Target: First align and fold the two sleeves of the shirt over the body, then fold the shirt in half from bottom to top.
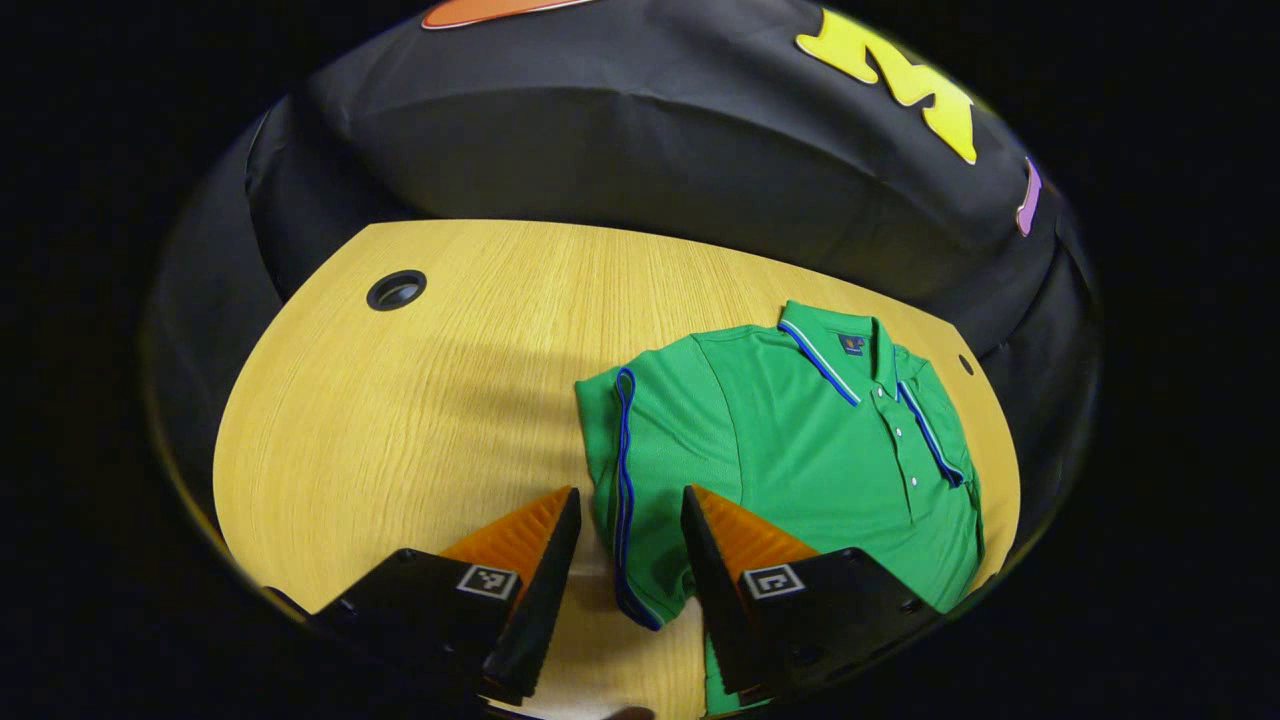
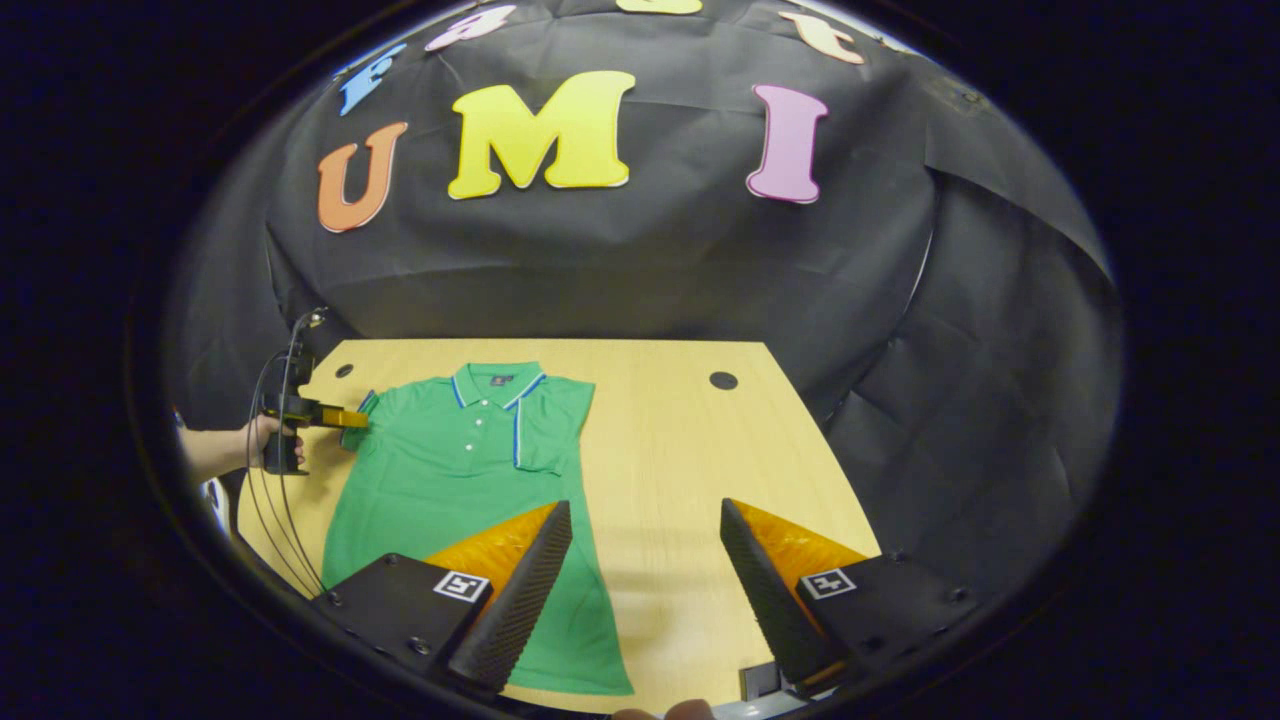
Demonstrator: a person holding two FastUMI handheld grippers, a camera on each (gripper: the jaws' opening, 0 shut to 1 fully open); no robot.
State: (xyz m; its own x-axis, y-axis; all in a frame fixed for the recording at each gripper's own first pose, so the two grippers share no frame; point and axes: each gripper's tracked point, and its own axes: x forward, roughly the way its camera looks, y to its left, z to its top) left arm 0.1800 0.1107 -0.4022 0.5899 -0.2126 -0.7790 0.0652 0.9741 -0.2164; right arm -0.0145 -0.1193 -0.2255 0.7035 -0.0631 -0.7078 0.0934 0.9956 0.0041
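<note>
A green polo shirt (image 1: 800, 450) with blue trim lies flat on the wooden table (image 1: 420, 400), collar toward the far wall. In the left gripper view, its near sleeve (image 1: 650, 440) spreads out sideways, and the blue-trimmed cuff runs between the fingers of my left gripper (image 1: 630, 510), which stands open low over it. The far sleeve (image 1: 935, 420) lies folded onto the body beside the button placket. In the right gripper view, the shirt (image 2: 450, 480) lies left of centre, and my right gripper (image 2: 645, 525) is open above the table by the shirt's lower right edge. A hand holds the left gripper (image 2: 335, 416) at the shirt's left sleeve.
The table (image 2: 680, 450) has round cable holes near its far corners (image 1: 396, 290) (image 2: 723, 380). Black cloth walls close in the booth behind and beside it. Cables (image 2: 275, 480) hang from the left gripper over the table's left edge. Bare wood lies right of the shirt.
</note>
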